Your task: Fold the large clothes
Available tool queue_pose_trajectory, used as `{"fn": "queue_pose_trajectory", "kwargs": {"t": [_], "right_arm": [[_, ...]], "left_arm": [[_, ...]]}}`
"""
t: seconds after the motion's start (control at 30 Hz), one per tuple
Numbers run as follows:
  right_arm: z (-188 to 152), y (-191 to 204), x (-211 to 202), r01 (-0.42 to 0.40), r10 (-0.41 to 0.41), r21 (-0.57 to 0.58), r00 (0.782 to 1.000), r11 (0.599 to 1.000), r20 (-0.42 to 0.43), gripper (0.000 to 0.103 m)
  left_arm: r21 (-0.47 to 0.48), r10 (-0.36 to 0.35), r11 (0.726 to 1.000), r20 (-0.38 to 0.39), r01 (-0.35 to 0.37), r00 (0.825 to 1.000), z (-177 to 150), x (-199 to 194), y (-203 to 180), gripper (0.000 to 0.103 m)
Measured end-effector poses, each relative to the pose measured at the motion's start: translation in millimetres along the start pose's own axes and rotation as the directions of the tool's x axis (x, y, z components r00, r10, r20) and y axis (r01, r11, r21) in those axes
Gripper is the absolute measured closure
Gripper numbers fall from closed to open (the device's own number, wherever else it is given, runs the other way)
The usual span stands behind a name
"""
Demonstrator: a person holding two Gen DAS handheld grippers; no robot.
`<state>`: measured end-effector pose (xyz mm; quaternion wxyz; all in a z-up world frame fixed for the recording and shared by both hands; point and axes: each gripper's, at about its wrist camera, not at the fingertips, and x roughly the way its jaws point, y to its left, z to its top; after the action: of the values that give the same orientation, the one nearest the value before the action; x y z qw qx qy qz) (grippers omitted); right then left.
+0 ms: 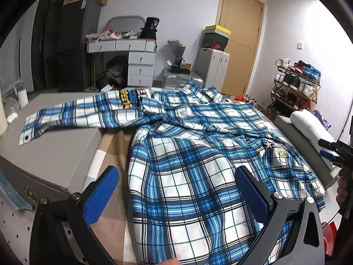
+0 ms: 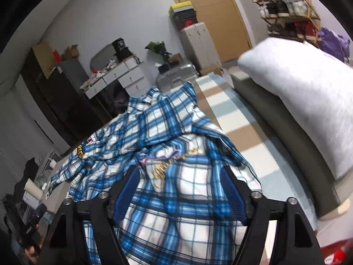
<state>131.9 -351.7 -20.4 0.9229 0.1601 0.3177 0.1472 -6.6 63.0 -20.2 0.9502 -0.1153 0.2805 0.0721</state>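
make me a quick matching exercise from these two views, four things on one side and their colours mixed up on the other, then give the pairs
Things:
1. shirt
2. door
3. pillow
4. top shoebox

Colours:
A. yellow
B. white
C. blue and white plaid
D. light brown wood

Pairs: 1-C, 2-D, 3-B, 4-A

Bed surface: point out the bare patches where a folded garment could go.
One free patch: grey mattress left of the blue-and-white plaid shirt, below its outstretched sleeve. Another: striped sheet between shirt and white rolled pillow. The shirt crowds the middle.
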Motion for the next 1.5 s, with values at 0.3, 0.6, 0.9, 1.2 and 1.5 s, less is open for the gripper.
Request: {"fn": "queue_pose_trajectory", "kwargs": {"t": [0.3,0.6,0.9,1.2,1.5], "right_arm": [[55.1,-5.3,72.3,0.040,-0.039,0.014,0.997,0.999,-0.072,0.026],[81.4,-34.9,211.8,0.165,-0.134,0.081,0.944,0.983,-0.301,0.025],[94.5,-24.9,241.9,0.204,-0.194,0.007,0.940,0.979,-0.279,0.028],[91.5,2.3,237.5,0.248,-0.298,-0.260,0.938,0.933,-0.176,0.098],[91.0,-35.6,229.6,0.477,-0.491,-0.119,0.856,0.871,-0.161,0.078]], "left_arm": [[-0.052,0.013,0.999,-0.026,-0.014,1.000,-0.8,18.8,13.4,0.001],[-0.022,0.036,0.999,-0.043,-0.037,0.998,0.8,35.2,16.1,0.001],[-0.013,0.021,1.000,-0.058,-0.021,0.998,-1.7,34.2,14.0,0.001],[-0.010,0.040,0.999,-0.061,-0.041,0.997,-1.8,35.5,17.4,0.001],[-0.022,0.058,0.998,-0.061,-0.059,0.996,-1.1,34.0,25.9,0.001]]}}
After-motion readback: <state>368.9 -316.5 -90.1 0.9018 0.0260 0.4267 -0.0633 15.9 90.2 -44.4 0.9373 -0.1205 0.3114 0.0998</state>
